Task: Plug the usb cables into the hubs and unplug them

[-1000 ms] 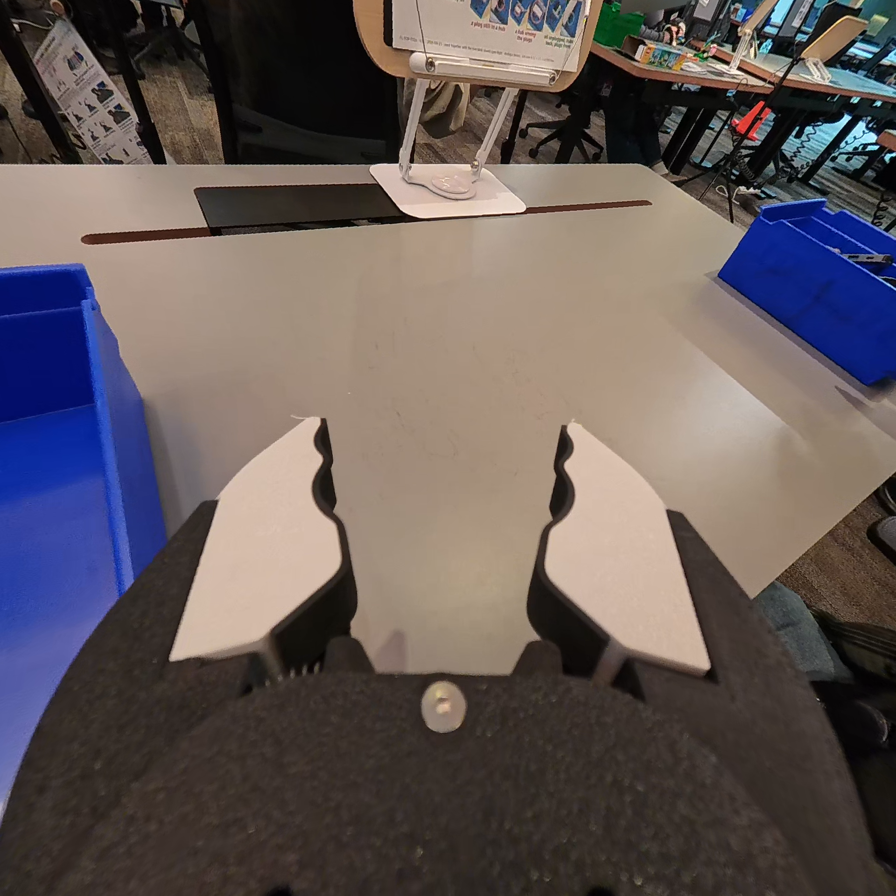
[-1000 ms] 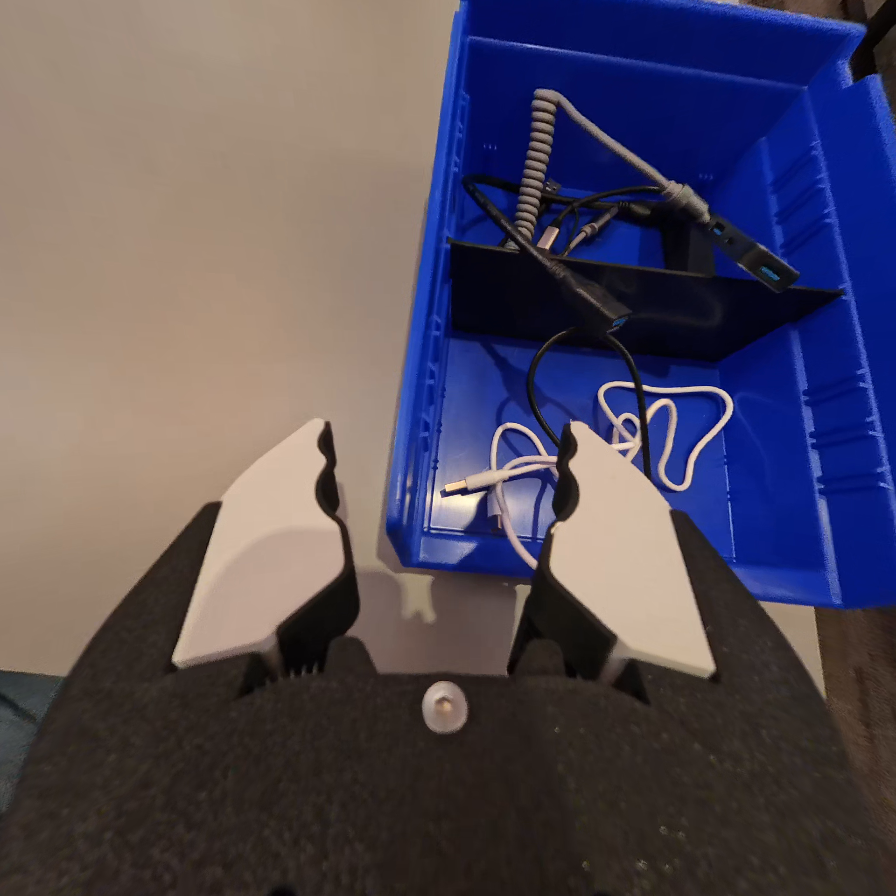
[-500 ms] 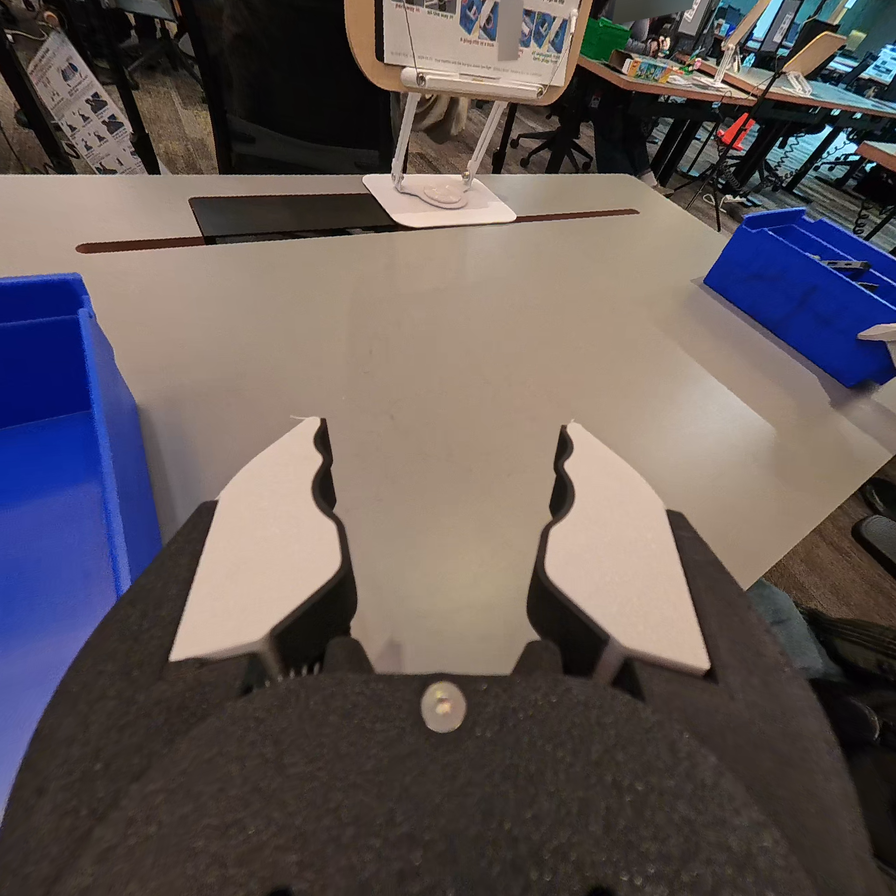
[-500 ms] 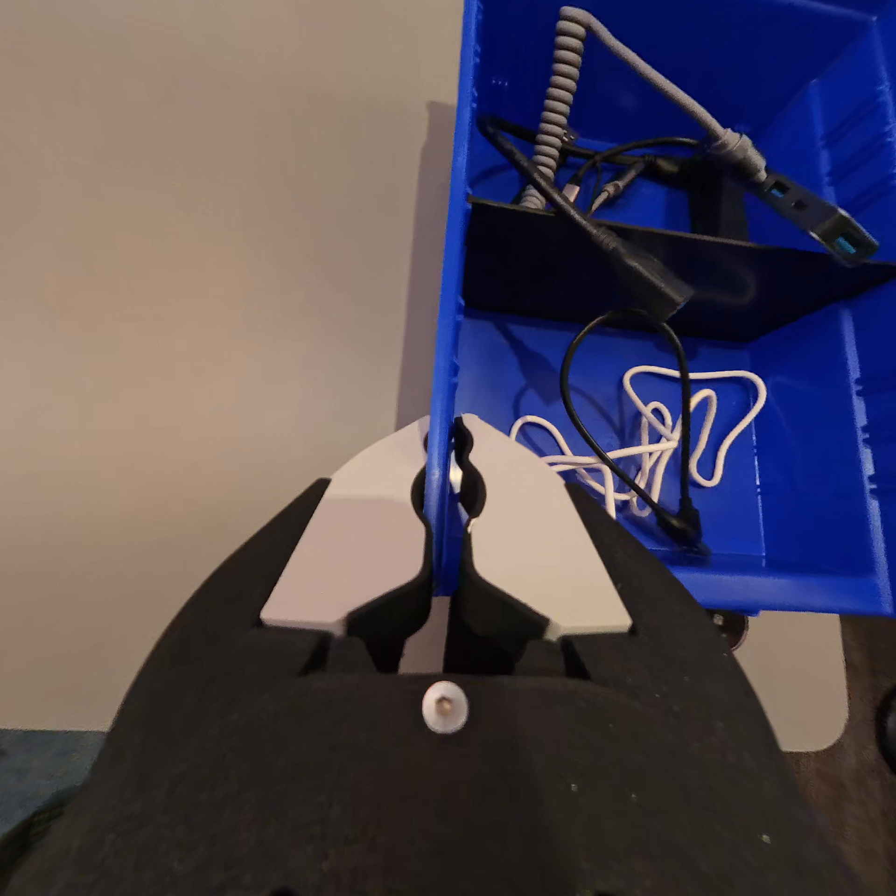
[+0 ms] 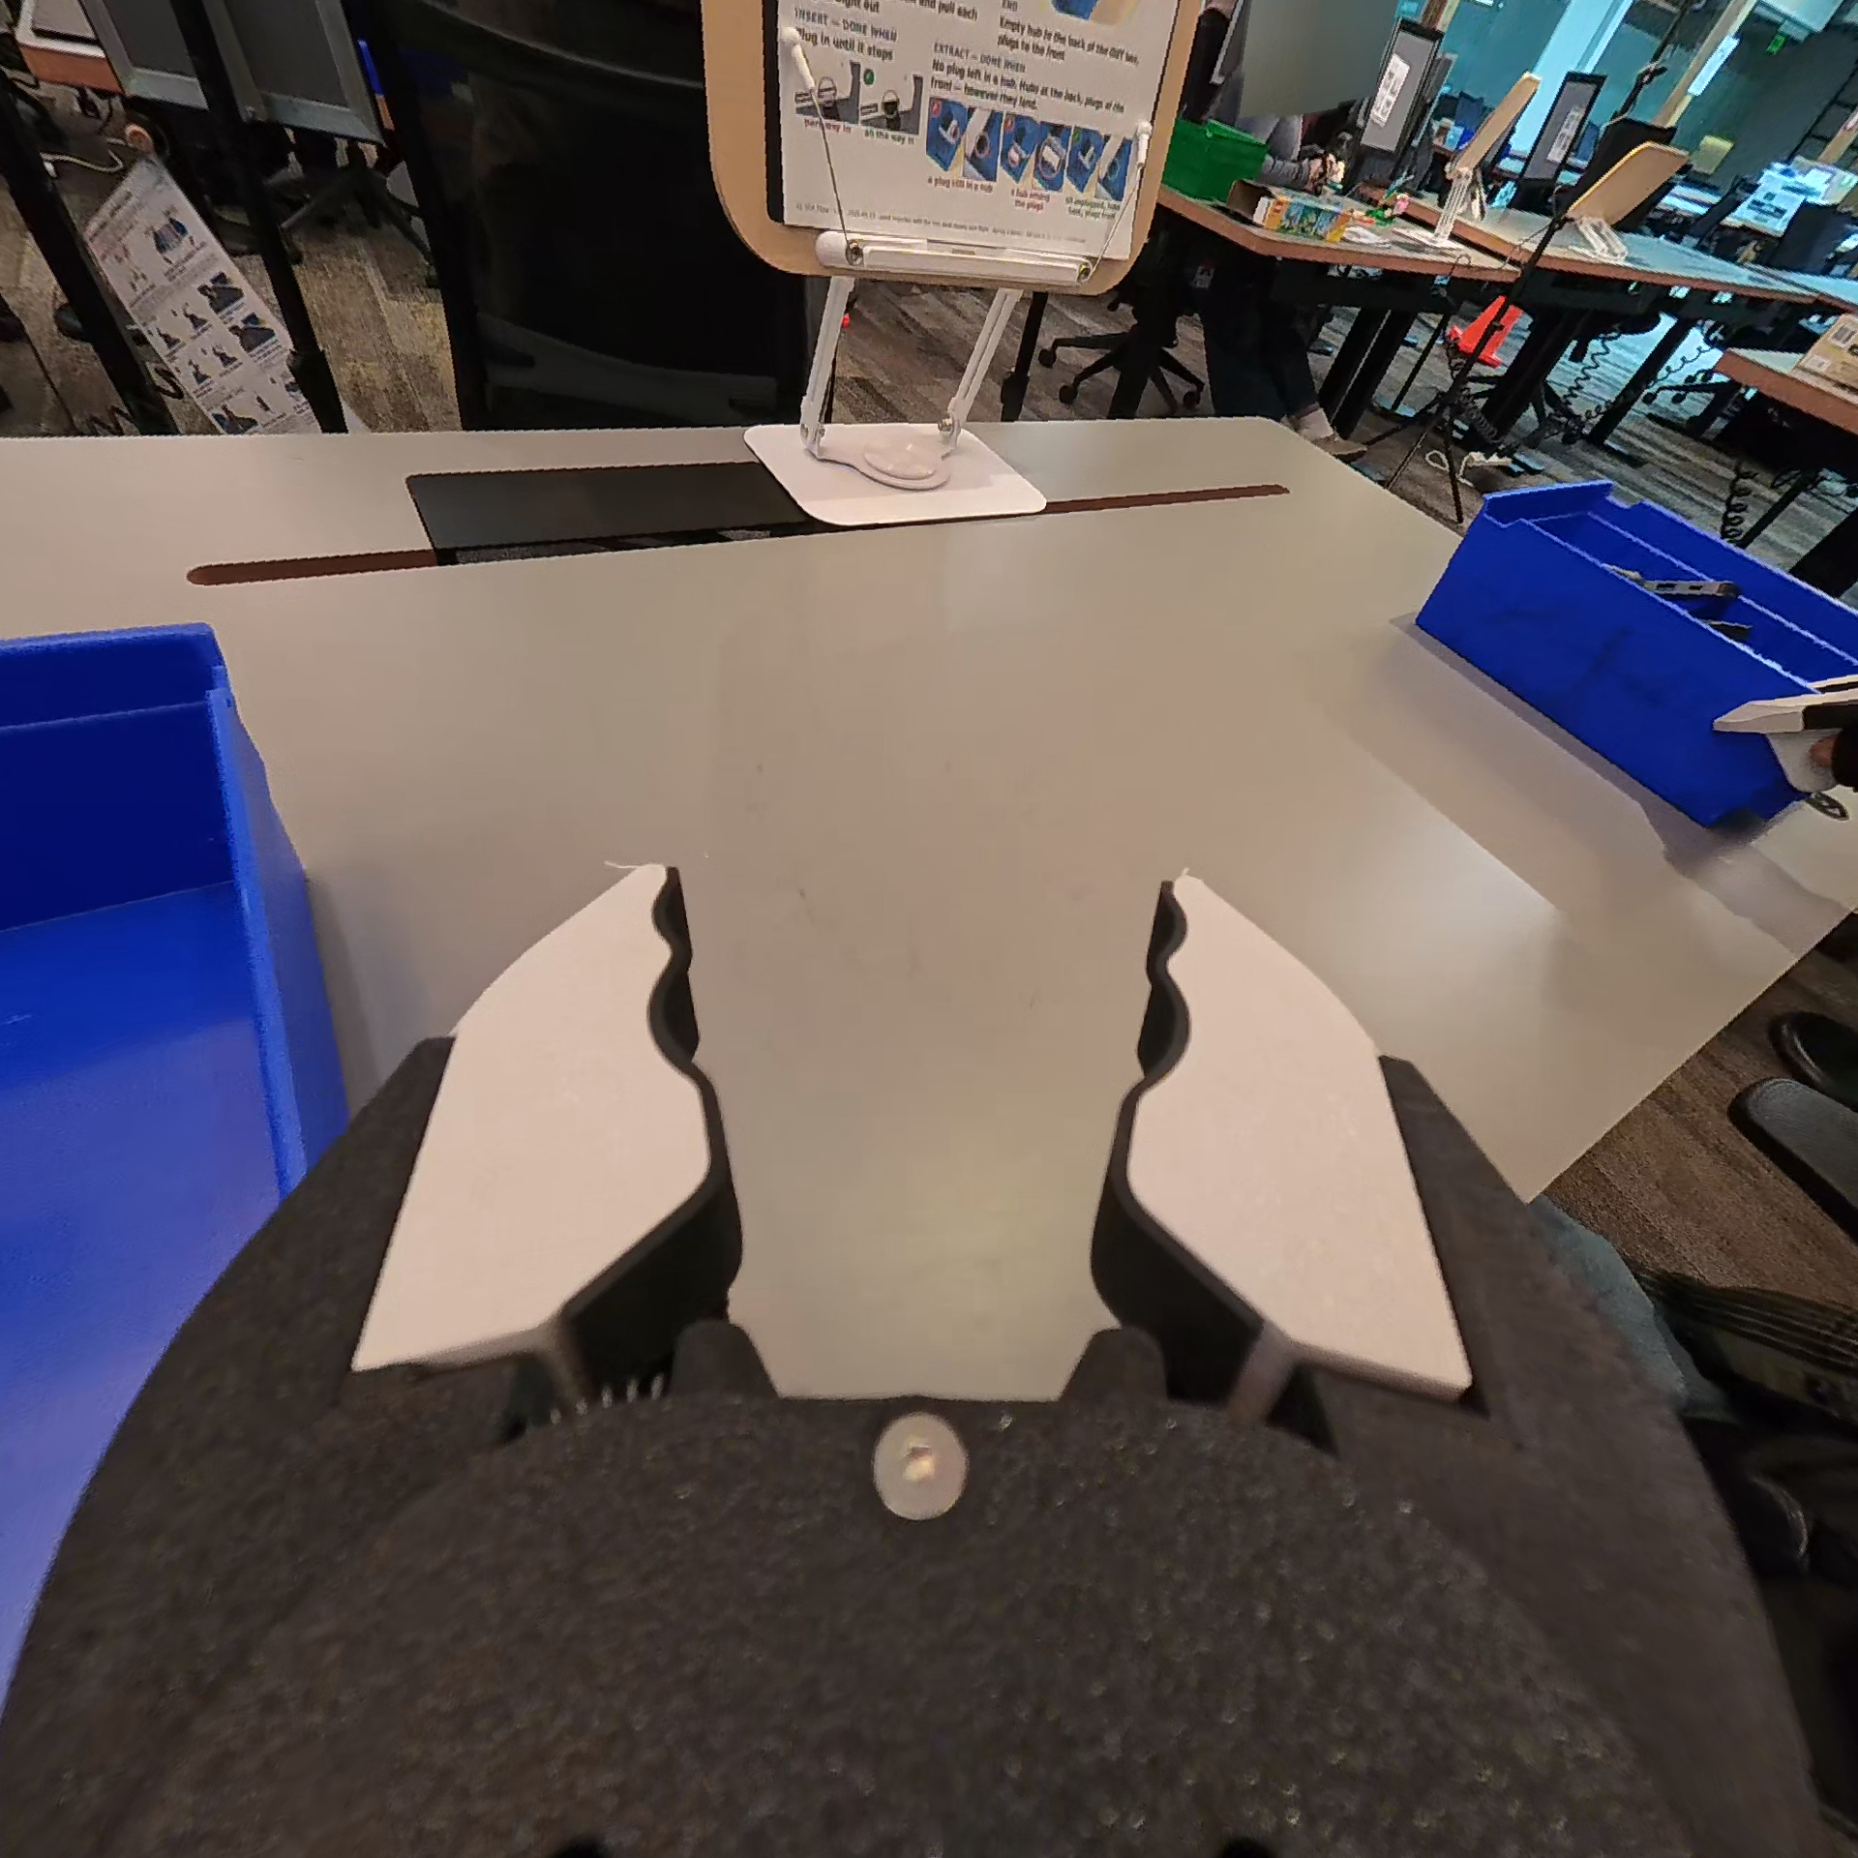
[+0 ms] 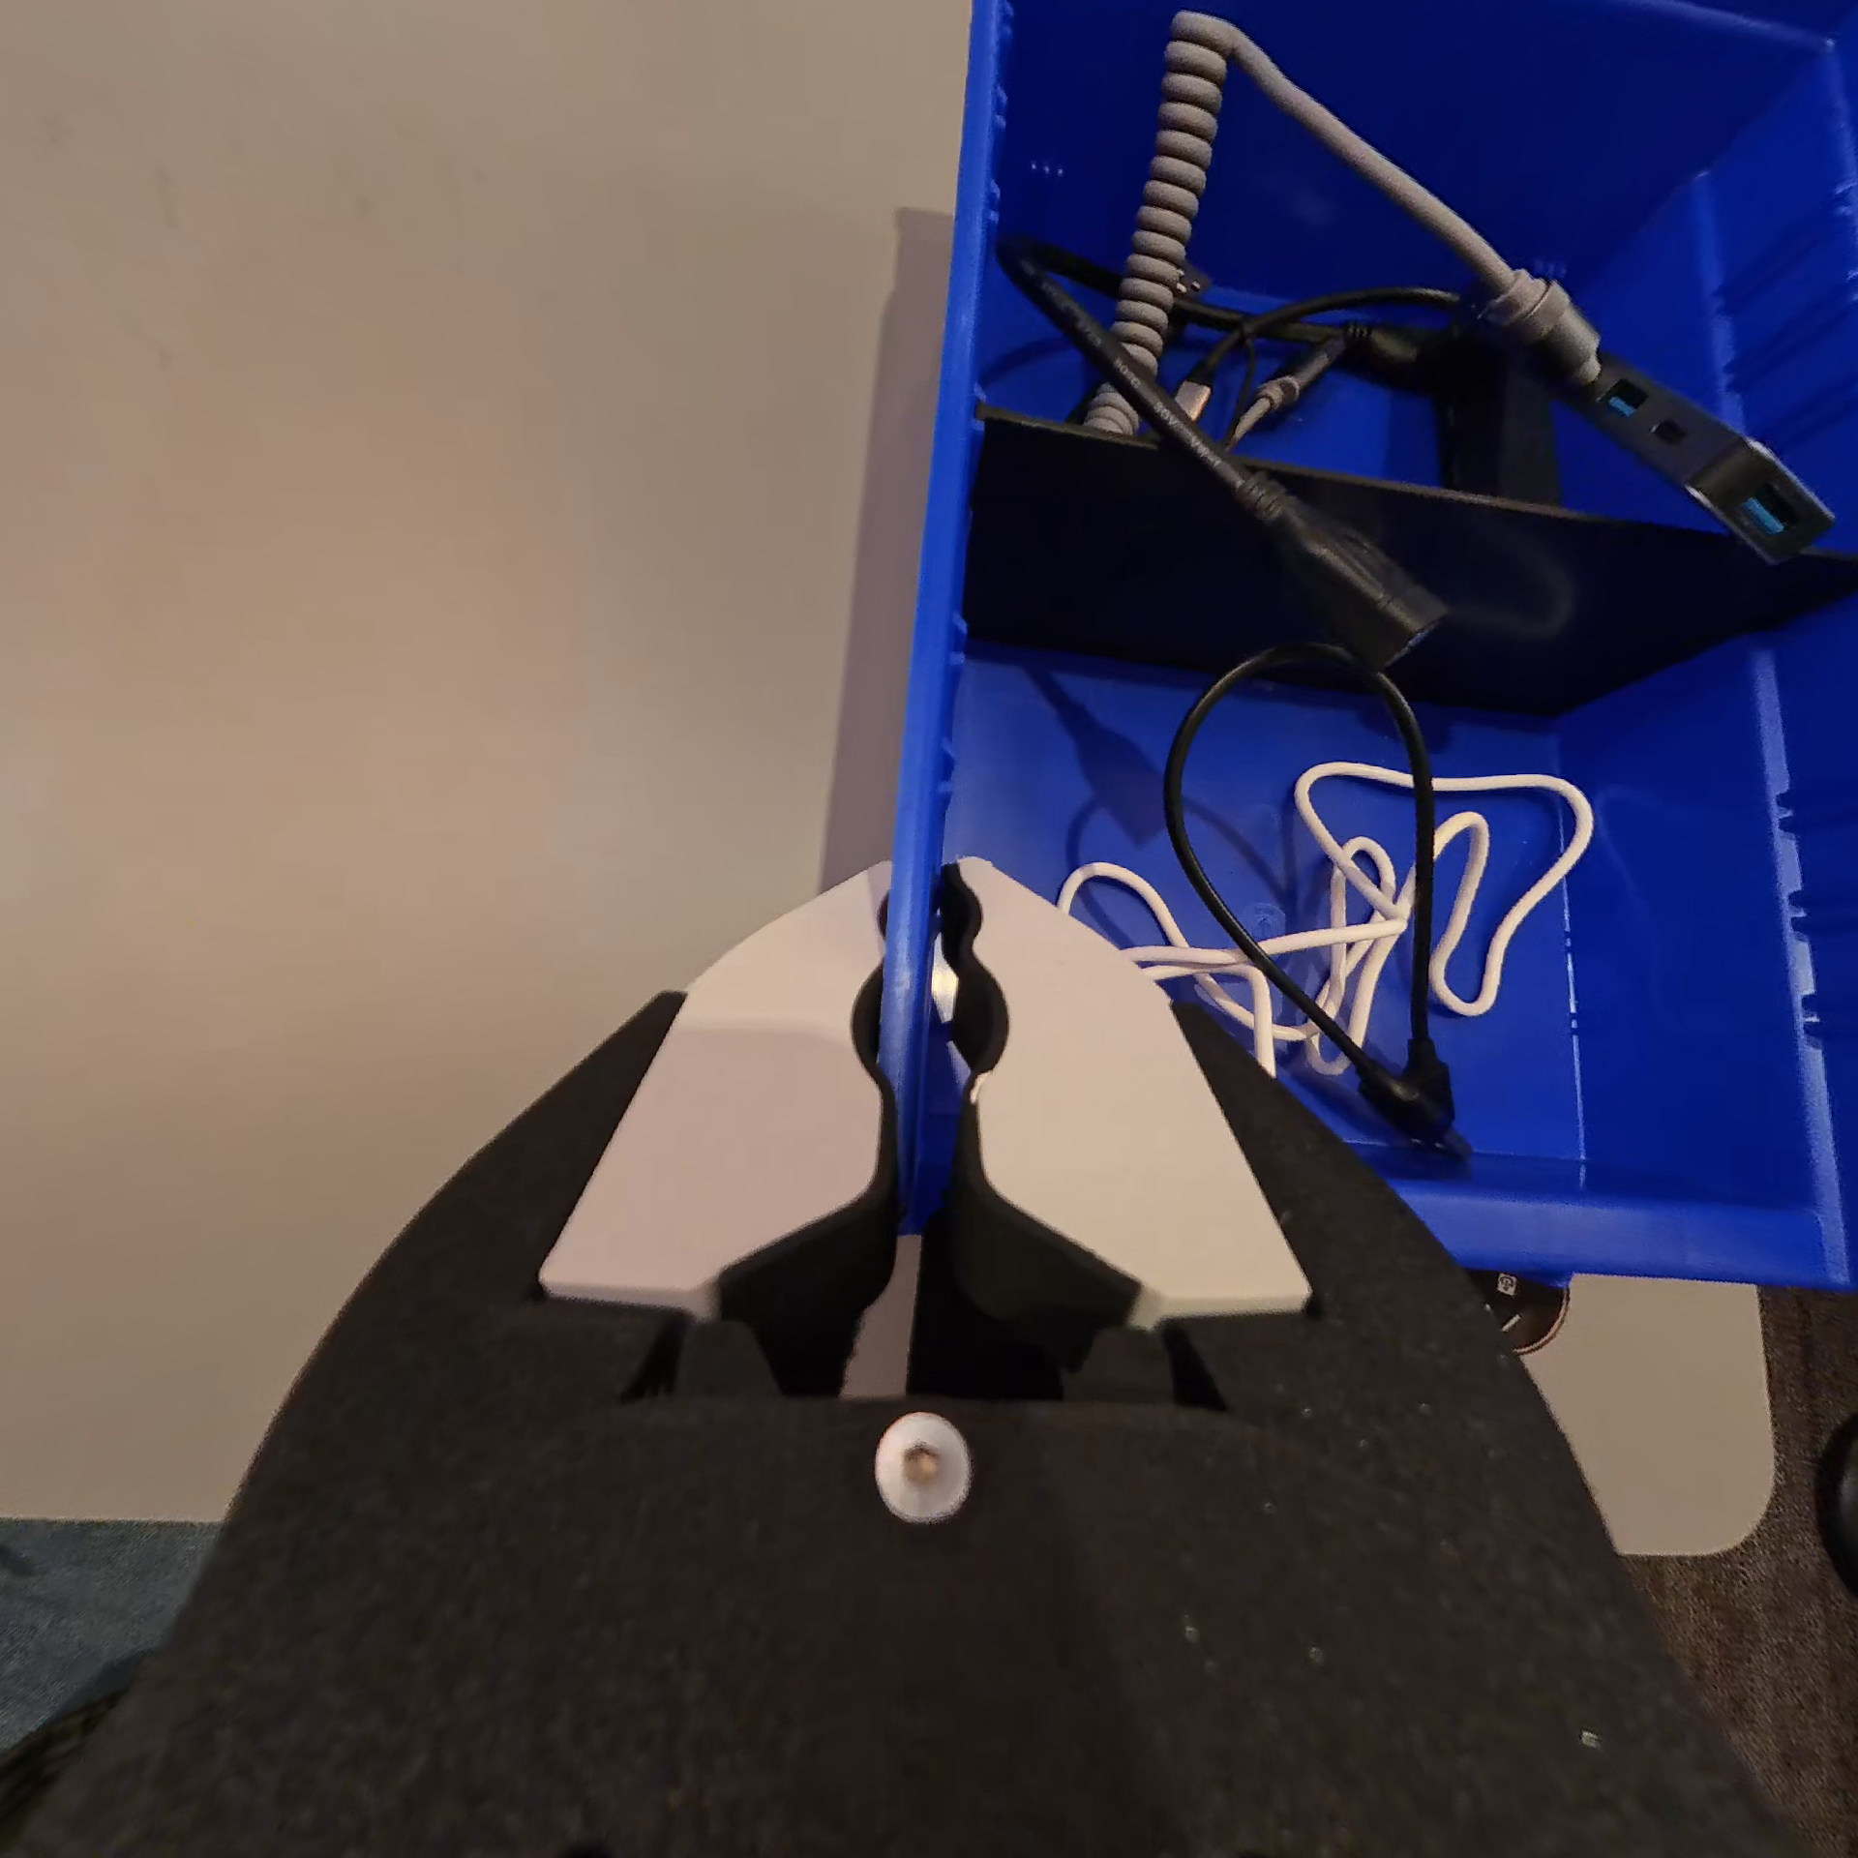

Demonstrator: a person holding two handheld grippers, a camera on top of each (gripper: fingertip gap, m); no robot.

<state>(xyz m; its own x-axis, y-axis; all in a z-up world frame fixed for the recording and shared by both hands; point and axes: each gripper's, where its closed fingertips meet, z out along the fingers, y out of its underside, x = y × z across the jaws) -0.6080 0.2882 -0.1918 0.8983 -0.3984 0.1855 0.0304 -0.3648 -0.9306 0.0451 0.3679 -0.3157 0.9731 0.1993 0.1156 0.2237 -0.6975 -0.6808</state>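
Observation:
My right gripper (image 6: 917,885) is shut on the left wall of a blue bin (image 6: 940,643), one finger outside and one inside. The bin's near compartment holds a white cable (image 6: 1458,885) and a black cable (image 6: 1206,804). Behind a black divider (image 6: 1508,593) lie a grey coiled cable (image 6: 1156,251) and black hubs (image 6: 1709,442). My left gripper (image 5: 915,880) is open and empty above the grey table (image 5: 905,704). In the left wrist view the same bin (image 5: 1609,664) sits at the far right, with the right gripper's fingertips (image 5: 1780,716) on its wall.
A second blue bin (image 5: 131,1005) stands at the left edge. A white stand (image 5: 895,473) with an instruction board is at the table's back, by a black cable hatch (image 5: 603,503). Office chairs and desks lie beyond. The gap from one gripper's tips to the other's is roughly 65 centimetres.
My right gripper moved onto the bin's left wall and shut on it; the bin has since shifted slightly left. My left gripper stayed open, its view tilting a little.

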